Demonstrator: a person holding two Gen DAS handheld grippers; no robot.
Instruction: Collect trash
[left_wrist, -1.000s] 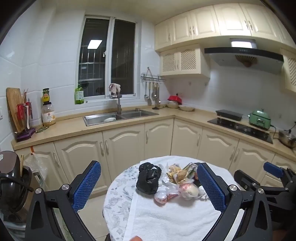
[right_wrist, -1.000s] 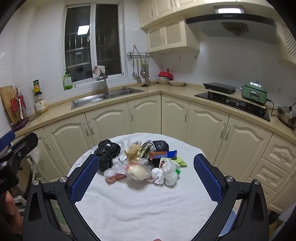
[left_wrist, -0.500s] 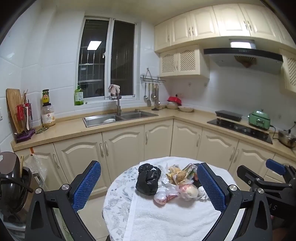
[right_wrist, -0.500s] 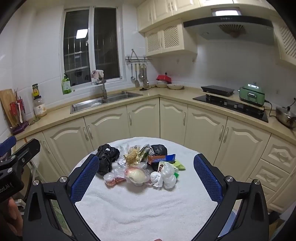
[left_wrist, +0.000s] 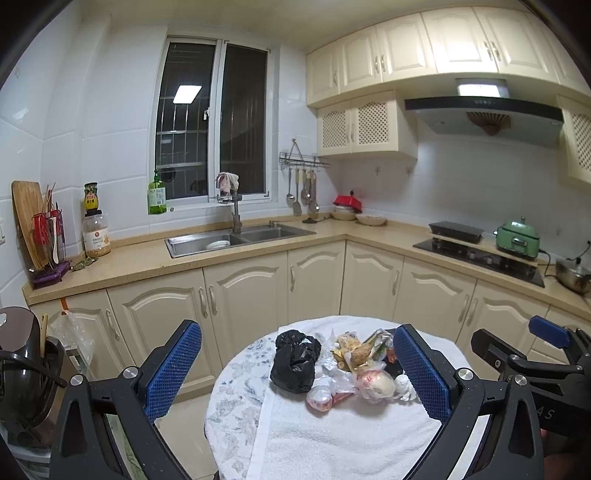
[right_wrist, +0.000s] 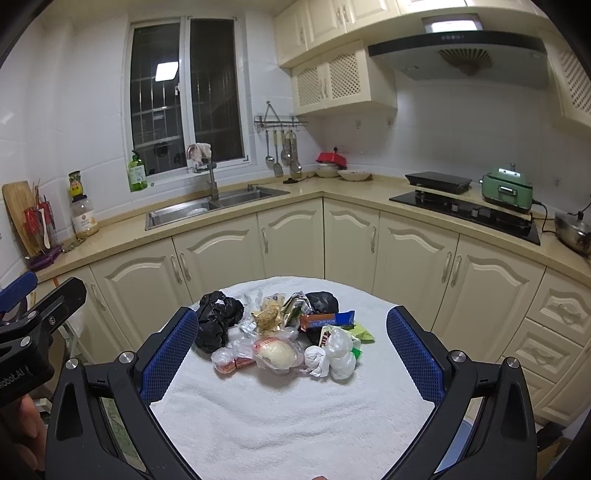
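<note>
Trash pile (right_wrist: 280, 332) on white towel (right_wrist: 295, 406) untouched; both views pull back slightly, left gripper (left_wrist: 295, 369) and right gripper (right_wrist: 291, 350) wide, empty — collecting not started.

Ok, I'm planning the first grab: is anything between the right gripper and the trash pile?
Nothing visible. Only bare white towel lies between the open right gripper and the trash pile on the round table.
</note>
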